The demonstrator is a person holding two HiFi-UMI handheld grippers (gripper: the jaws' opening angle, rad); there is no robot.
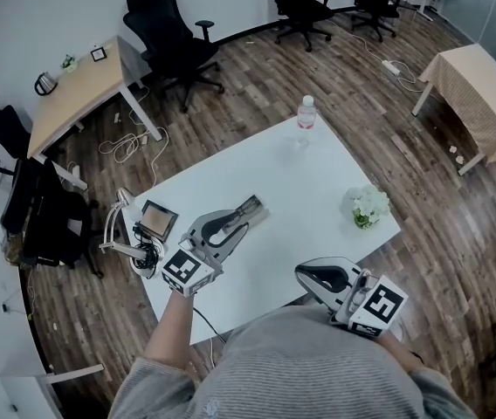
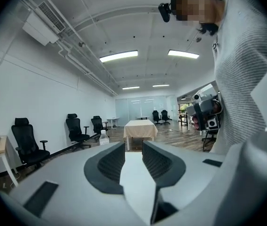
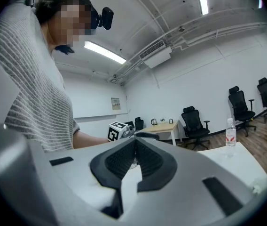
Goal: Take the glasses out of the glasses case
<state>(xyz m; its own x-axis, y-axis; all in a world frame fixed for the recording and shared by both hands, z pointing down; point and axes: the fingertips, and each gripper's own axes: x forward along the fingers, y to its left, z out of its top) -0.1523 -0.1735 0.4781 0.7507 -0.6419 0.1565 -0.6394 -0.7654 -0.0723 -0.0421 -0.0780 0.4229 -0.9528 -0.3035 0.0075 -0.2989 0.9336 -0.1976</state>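
Observation:
The glasses case (image 1: 251, 208), a flat dark oblong, lies on the white table (image 1: 309, 182) near its left side. I cannot tell from here whether its lid is up, and no glasses show. My left gripper (image 1: 235, 223) hovers just short of the case's near end and points at it. Its jaws stand a little apart with nothing between them (image 2: 133, 149), and the left gripper view does not show the case. My right gripper (image 1: 303, 274) is held back at the table's near edge, close to the person's body, with its pads meeting at the tips (image 3: 134, 142).
A water bottle (image 1: 306, 112) stands at the table's far end and a bunch of white flowers (image 1: 368, 206) near the right edge. A desk lamp (image 1: 121, 201) and a small framed square (image 1: 157, 220) sit off the left edge. Office chairs (image 1: 174, 46) stand beyond.

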